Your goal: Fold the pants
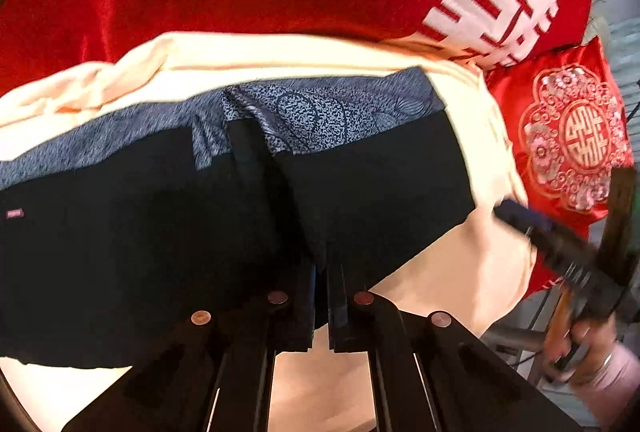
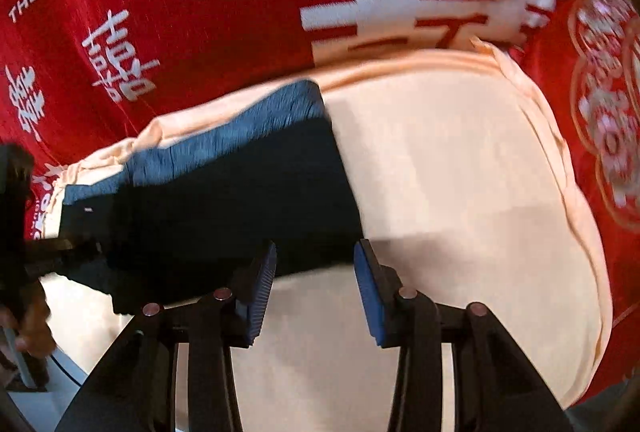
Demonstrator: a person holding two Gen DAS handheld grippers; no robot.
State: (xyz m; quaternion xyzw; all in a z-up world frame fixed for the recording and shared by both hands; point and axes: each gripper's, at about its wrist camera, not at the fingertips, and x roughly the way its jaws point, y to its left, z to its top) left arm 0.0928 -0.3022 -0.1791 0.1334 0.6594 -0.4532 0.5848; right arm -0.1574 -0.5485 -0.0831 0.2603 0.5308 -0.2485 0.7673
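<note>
While the black pants [image 1: 168,232] are being kept flat on the cream cloth [image 2: 460,172], their near edge is being pinched by the closed left gripper [image 1: 320,296], whereas the right gripper [image 2: 316,288], fingers parted and empty, is being held just right of them.

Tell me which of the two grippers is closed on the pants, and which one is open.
The left gripper is closed, pinching the edge of the black pants. The right gripper is open and holds nothing, beside the pants over the cream cloth.
</note>
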